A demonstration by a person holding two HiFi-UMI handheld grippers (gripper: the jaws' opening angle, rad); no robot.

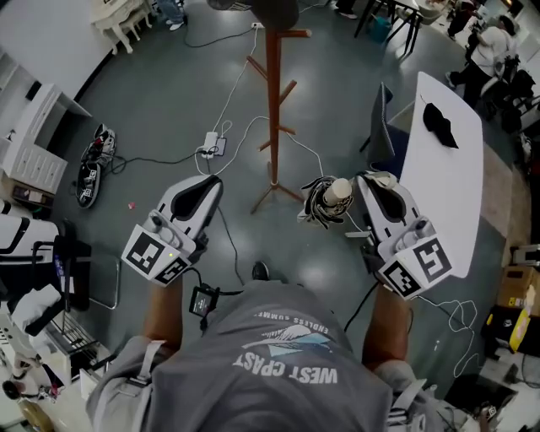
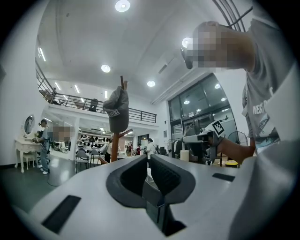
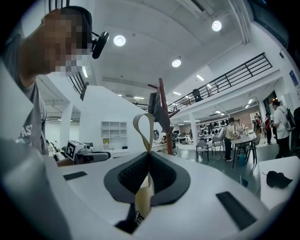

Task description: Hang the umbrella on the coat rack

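A wooden coat rack (image 1: 272, 101) stands on the grey floor ahead of me, with a dark cap (image 1: 274, 10) on its top. The folded dark umbrella (image 1: 321, 202) with a beige handle (image 1: 338, 191) hangs at my right gripper (image 1: 364, 187), to the right of the rack's base. In the right gripper view the gripper (image 3: 149, 157) is shut on the umbrella: the handle (image 3: 143, 199) sits between the jaws and its beige strap loop (image 3: 143, 131) sticks out past them, with the rack (image 3: 162, 112) behind. My left gripper (image 1: 205, 187) is shut and holds nothing; its view (image 2: 149, 161) shows the rack (image 2: 115, 145) and cap (image 2: 117, 112) farther off.
A white table (image 1: 447, 177) with a black item (image 1: 439, 124) stands at my right, a dark chair (image 1: 380, 118) beside it. A power strip (image 1: 209, 145) and cables lie left of the rack's base. Shoes (image 1: 93, 160) and white furniture (image 1: 34, 143) are at the left. People stand far off.
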